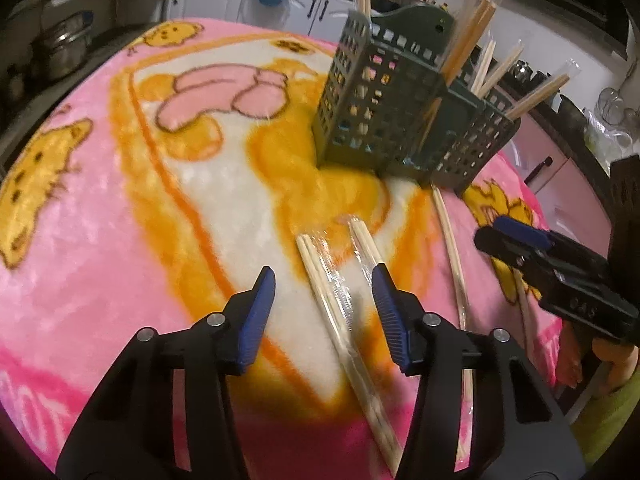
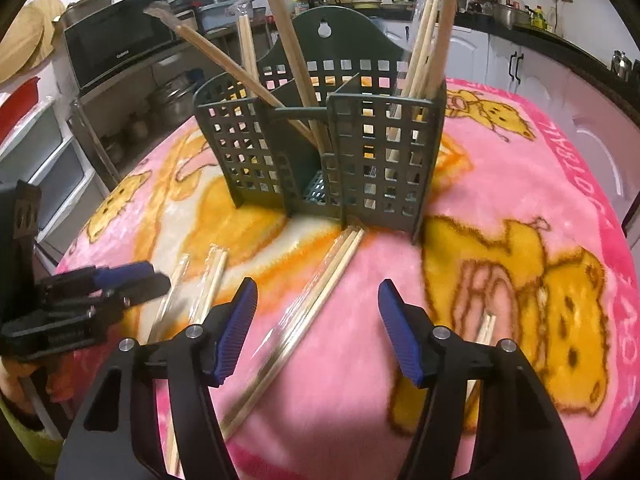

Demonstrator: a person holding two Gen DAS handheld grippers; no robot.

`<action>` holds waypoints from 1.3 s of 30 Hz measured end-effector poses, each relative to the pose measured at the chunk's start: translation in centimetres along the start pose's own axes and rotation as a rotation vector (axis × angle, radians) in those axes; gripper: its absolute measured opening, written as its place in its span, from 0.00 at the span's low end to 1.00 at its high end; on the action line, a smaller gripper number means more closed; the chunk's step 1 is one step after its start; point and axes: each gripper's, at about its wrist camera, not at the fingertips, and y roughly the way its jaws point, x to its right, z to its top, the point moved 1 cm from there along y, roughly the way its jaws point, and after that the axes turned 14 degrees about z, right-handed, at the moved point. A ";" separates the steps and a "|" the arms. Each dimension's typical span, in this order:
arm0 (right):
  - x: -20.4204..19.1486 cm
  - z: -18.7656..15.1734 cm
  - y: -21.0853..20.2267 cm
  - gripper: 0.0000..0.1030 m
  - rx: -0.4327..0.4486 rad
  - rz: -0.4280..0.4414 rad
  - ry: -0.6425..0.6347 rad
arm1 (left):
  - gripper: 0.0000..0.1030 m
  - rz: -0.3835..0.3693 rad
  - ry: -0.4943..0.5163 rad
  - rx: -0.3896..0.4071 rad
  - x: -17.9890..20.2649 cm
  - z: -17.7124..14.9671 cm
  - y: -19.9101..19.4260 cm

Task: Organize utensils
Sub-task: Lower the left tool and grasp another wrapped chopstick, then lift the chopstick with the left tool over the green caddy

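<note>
On the desk, under a pink blanket (image 2: pixel 500 216) printed with yellow bears, stands a dark green holder (image 2: pixel 320 148) with perforated walls and several compartments. Bare and wrapped chopsticks lean out of its outer compartments, and a long wooden utensil (image 2: pixel 224 56) slants out of the left side in the right wrist view.

Loose chopsticks lie on the blanket in front of the holder. One wrapped pair (image 1: pixel 340 320) runs from near the holder back between the jaws of the left gripper (image 1: pixel 323 296). A second wrapped pair (image 1: pixel 366 240) lies just beside it, passing close to that gripper's right finger; whether the finger touches it cannot be told. Both pads are apart from the pair between them, so those jaws are open and hold nothing.

A third pair (image 2: pixel 312 304), also in clear wrap, lies with its tip touching or nearly touching the holder's base and runs back under the right gripper (image 2: pixel 318 312), nearer its left finger. These jaws are likewise spread, gripping nothing. Further chopsticks (image 2: pixel 486 330) show behind the right finger on the yellow bear print.

Each gripper appears at the edge of the other's view, low over the blanket, side by side. Behind the desk are kitchen cabinets, pots and a microwave (image 2: pixel 116 44).
</note>
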 end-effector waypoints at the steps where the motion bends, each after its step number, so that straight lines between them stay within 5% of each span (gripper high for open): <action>1: 0.2 0.2 0.3 0.57 -0.002 -0.002 0.006 | 0.39 -0.002 0.000 -0.007 0.1 -0.1 0.2; 21: 2.1 2.2 5.9 0.43 -0.109 -0.115 0.105 | 0.21 0.040 0.044 -0.053 0.4 1.9 2.7; 24: 2.3 2.4 6.1 0.36 -0.106 -0.137 0.118 | 0.16 0.058 0.061 -0.049 0.6 2.1 2.9; 26: 2.4 2.4 5.9 0.21 -0.101 -0.141 0.112 | 0.13 0.072 0.074 -0.044 0.6 2.2 3.0; 31: 3.7 2.5 4.6 0.06 -0.069 -0.064 0.139 | 0.06 0.079 0.095 -0.022 0.9 2.2 2.5; 39: 3.0 2.5 -0.4 0.06 0.054 0.073 0.106 | 0.05 -0.004 0.087 0.066 1.9 3.7 -1.1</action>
